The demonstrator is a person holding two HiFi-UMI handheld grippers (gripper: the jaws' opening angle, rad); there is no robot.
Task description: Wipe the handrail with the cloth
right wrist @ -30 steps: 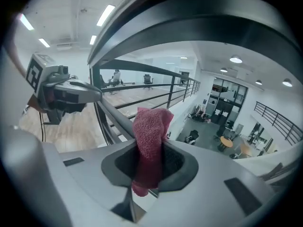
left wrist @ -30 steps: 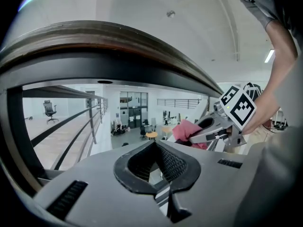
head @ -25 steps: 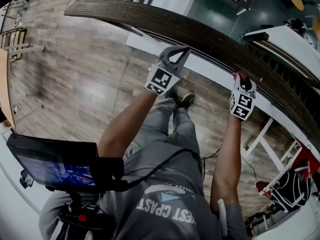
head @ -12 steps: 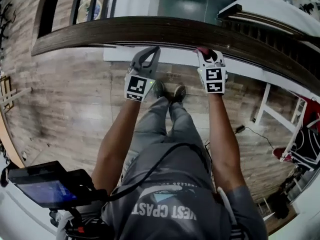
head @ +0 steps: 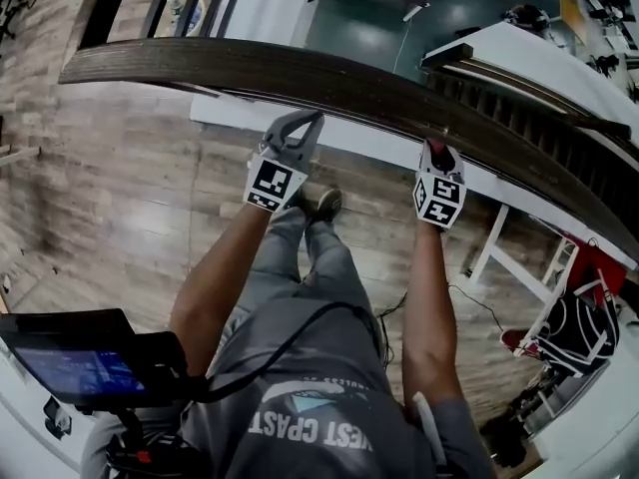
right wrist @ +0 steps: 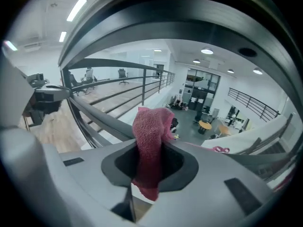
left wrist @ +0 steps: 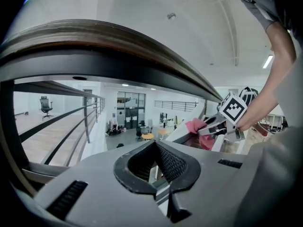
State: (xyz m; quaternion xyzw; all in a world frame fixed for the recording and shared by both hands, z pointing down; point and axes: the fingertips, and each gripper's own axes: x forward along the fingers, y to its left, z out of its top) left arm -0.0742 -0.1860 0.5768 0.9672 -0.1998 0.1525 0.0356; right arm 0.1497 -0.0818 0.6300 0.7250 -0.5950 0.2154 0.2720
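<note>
At handrail (head: 329, 78), right tongs (right wrist: 150, 171) pinch cloth (right wrist: 150, 126); rail contact unclear

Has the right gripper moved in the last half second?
Yes: the right gripper, holding the red cloth, slid rightward along the dark wooden handrail, away from the person's shoes below.

grey printed t-shirt (head: 310, 412), grey trousers (head: 300, 262); left gripper (head: 305, 119) and right gripper (head: 437, 148) are grey.

My head view looks steeply down onto the handrail (head: 329, 76); both gripper views sit close under it, facing outward.
</note>
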